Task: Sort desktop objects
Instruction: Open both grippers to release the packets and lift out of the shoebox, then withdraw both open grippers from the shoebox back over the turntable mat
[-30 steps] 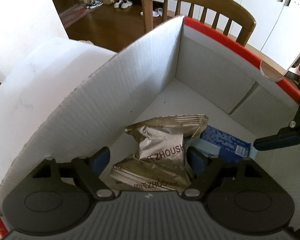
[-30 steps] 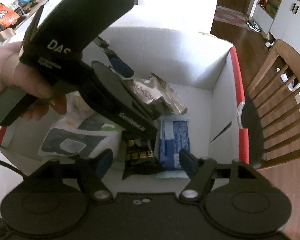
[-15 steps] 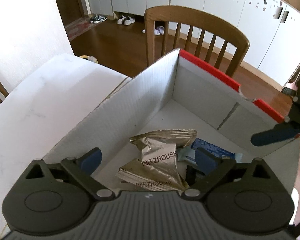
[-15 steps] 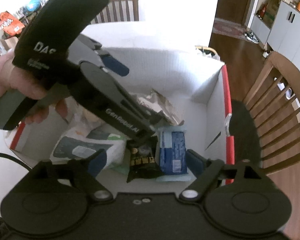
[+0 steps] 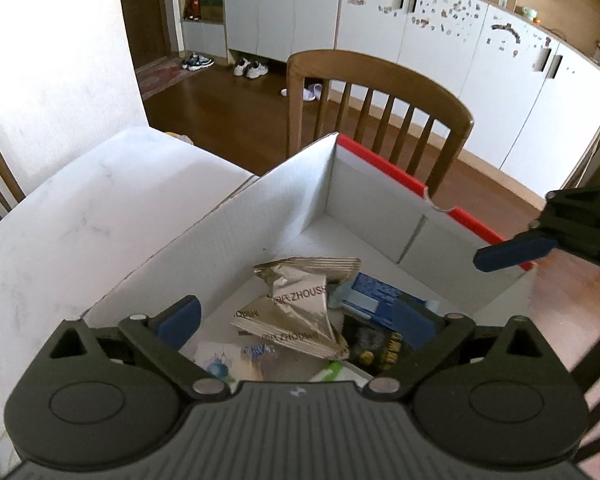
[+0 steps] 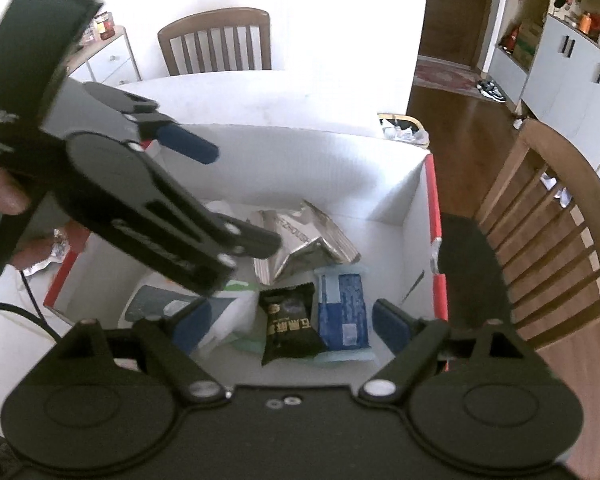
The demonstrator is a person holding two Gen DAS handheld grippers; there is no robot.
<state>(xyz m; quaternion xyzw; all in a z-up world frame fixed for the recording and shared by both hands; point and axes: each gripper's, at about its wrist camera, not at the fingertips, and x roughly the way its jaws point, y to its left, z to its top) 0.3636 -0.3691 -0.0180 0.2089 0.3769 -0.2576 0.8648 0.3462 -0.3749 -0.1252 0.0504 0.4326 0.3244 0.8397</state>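
A white cardboard box with red edges [image 5: 268,216] [image 6: 434,216] stands on the white table. In it lie silver snack packets [image 5: 300,308] [image 6: 304,240], a blue packet [image 5: 374,300] [image 6: 342,312], a black packet [image 6: 290,326] and a white-and-green pack [image 6: 220,312]. My left gripper [image 5: 296,320] is open and empty above the box's near end; it also shows in the right wrist view [image 6: 236,196]. My right gripper [image 6: 292,326] is open and empty above the box; one of its fingers [image 5: 512,254] shows at the right of the left wrist view.
A wooden chair [image 5: 380,112] [image 6: 556,232] stands close behind the box's red side. Another chair [image 6: 216,42] is at the table's far side. The white tabletop [image 5: 72,216] stretches left of the box. White cabinets [image 5: 440,60] line the back wall.
Both grippers have risen and drawn back from inside the box, so more of the box, the table and the room shows. The silver packets lie where they were.
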